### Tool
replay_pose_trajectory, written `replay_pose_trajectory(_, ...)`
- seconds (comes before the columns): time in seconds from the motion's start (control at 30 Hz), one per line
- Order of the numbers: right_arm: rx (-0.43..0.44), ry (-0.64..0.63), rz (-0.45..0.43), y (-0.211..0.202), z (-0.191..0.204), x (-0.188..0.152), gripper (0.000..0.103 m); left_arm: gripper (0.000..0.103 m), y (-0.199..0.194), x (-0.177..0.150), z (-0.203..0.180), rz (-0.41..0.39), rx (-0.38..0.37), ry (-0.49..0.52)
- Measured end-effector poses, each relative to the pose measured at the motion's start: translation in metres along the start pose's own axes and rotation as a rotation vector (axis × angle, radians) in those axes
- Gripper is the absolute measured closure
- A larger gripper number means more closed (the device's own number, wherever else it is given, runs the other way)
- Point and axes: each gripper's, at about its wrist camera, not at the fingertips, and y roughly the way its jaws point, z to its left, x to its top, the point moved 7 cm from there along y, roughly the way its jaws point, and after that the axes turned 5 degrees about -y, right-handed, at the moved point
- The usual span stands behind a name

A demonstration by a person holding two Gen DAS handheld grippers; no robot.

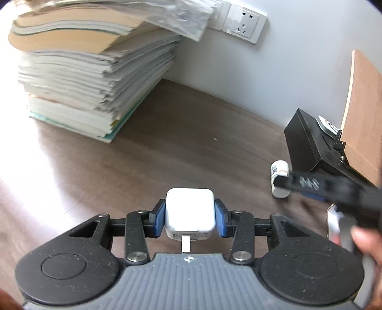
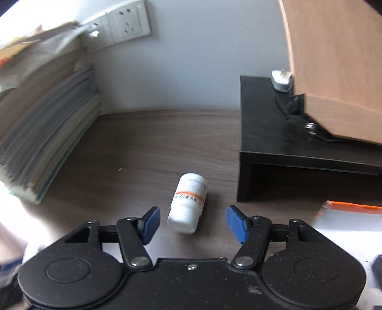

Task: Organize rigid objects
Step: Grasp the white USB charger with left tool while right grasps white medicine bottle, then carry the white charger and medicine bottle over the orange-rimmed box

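My left gripper is shut on a white charger cube, its blue pads pressing both sides and the plug prong pointing back at the camera; the cube is held above the brown wooden desk. A white pill bottle with an orange band lies on its side on the desk. My right gripper is open, its blue pads on either side of the bottle's cap end without touching it. In the left wrist view the same bottle lies at the right, partly behind the blurred right gripper.
A tall stack of books and papers stands at the left against the wall. A black riser carries a tan wooden box and a small white-grey item. Wall sockets sit above. An orange-edged white book lies at the right.
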Motion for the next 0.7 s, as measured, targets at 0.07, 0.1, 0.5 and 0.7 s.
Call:
replay_pose_trajectory(0.07, 0.005, 0.010, 0.011, 0.013, 0.002, 0.005, 0.032, 0.061, -0.001, -0.002, 0.004, 0.005, -0.005, -0.007)
replay_pose_trajectory(0.1, -0.006, 0.004, 0.013, 0.019, 0.003, 0.006, 0.035, 0.061, -0.002, -0.003, 0.005, 0.006, -0.006, -0.006)
replay_pose_trajectory(0.5, -0.024, -0.063, -0.037, -0.015, 0.019, -0.006, 0.063, 0.061, -0.007, -0.003, -0.011, -0.005, -0.064, 0.044)
replay_pose_trajectory(0.7, -0.032, -0.065, -0.089, -0.082, 0.014, -0.023, 0.063, 0.061, -0.025, -0.010, -0.042, -0.017, -0.133, 0.111)
